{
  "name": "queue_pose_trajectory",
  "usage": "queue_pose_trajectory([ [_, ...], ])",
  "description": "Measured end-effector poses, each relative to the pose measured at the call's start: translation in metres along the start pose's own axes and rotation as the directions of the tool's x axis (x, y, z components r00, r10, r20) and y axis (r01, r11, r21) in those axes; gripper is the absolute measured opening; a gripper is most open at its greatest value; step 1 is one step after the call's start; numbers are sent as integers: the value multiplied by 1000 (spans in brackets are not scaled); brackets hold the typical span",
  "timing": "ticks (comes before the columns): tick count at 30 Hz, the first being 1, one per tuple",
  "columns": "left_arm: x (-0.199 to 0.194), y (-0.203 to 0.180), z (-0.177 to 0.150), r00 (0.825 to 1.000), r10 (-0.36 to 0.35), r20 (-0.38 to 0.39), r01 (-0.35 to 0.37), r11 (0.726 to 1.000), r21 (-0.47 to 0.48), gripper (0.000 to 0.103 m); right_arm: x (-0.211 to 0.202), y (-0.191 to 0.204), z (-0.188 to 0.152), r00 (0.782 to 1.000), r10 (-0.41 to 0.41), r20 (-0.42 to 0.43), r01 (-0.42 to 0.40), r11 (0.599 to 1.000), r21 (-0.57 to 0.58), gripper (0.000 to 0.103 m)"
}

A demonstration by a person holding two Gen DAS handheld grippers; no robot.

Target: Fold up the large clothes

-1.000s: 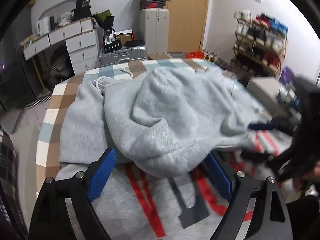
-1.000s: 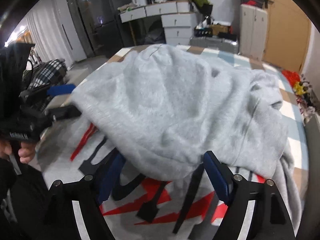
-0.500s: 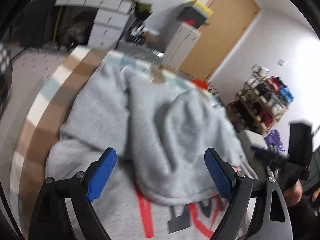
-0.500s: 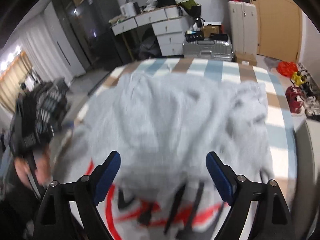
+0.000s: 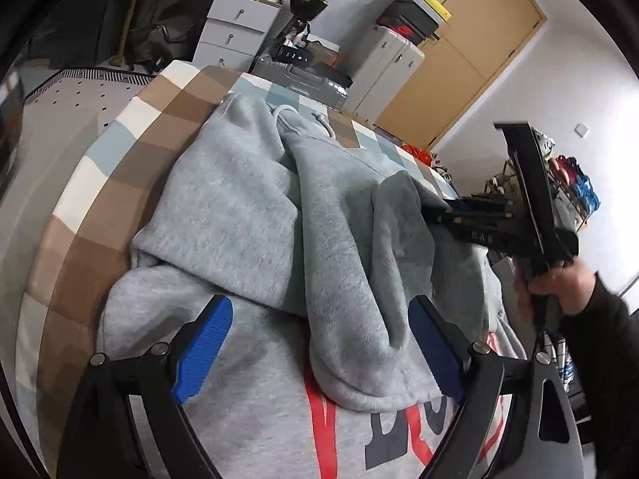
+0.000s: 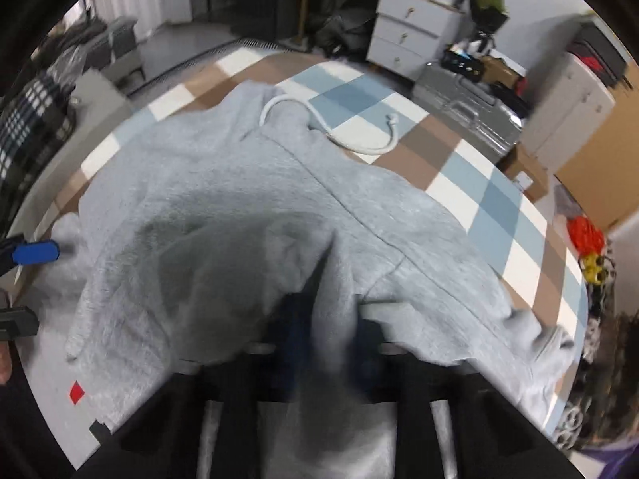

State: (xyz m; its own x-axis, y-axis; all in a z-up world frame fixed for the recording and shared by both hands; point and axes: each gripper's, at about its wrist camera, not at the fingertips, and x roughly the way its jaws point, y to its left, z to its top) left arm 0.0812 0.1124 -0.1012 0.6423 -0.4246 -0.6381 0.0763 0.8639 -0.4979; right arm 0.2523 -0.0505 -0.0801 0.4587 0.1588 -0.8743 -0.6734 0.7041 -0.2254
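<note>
My right gripper (image 6: 327,319), open moments ago, now pinches a fold of the grey hoodie (image 5: 247,215), ready for folding; my left gripper (image 5: 319,343) hangs open.

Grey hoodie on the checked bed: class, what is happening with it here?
A person is folding a grey hoodie on a checked bed cover, with a handheld gripper in each hand. The right gripper is shut on a pinched fold of the hoodie's fabric. The left gripper is open above the printed front, its fingers either side of a folded-over part, gripping nothing.
</note>
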Motion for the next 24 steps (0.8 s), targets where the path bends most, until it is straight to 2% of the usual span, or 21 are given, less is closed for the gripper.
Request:
queue_pose_trajectory([
  [2, 2, -3, 0, 1000, 10, -3, -10, 1000, 19, 87, -17, -4, 9, 998, -41, 56, 42, 999, -22, 9],
  [4, 3, -7, 0, 1000, 13, -4, -13, 999, 40, 87, -43, -10, 18, 986, -76, 148, 79, 997, -16, 6],
  [5, 2, -10, 0, 1000, 18, 1, -18, 999, 51, 87, -60, -13, 22, 973, -110, 202, 115, 993, -15, 6],
  [6, 1, -12, -1, 1000, 28, 10, -28, 998, 63, 87, -77, -16, 26, 953, -158, 258, 167, 986, -11, 6],
  [8, -3, -16, -3, 998, 46, 32, -49, 995, 83, 87, -105, -17, 31, 914, -209, 347, 220, 976, 9, 6],
  [9, -6, -18, -4, 998, 53, 44, -57, 994, 91, 87, -123, -19, 27, 889, -217, 402, 221, 975, 37, 6],
  [10, -7, -19, -4, 997, 61, 54, -66, 993, 96, 87, -134, -16, 22, 874, -218, 435, 222, 974, 43, 6],
  [12, -13, -19, -3, 995, 63, 81, -71, 993, 99, 87, -149, -4, 2, 855, -187, 484, 202, 979, 21, 6],
  [14, -21, -18, -4, 993, 50, 106, -61, 993, 104, 87, -152, 16, -31, 856, -147, 496, 175, 985, -9, 6],
  [15, -27, -18, -5, 991, 42, 124, -56, 993, 105, 87, -149, 25, -48, 863, -124, 490, 146, 989, -8, 6],
  [18, -32, -20, -4, 989, 11, 147, -26, 995, 98, 87, -124, 61, -108, 902, -29, 430, 44, 999, -26, 6],
  [20, -31, -24, -3, 989, -8, 147, -6, 996, 93, 87, -105, 81, -135, 919, -1, 393, 15, 999, -31, 6],
  [24, -28, -30, -5, 988, -9, 155, -3, 997, 74, 87, -79, 86, -170, 936, 63, 345, -95, 993, 75, 7],
])
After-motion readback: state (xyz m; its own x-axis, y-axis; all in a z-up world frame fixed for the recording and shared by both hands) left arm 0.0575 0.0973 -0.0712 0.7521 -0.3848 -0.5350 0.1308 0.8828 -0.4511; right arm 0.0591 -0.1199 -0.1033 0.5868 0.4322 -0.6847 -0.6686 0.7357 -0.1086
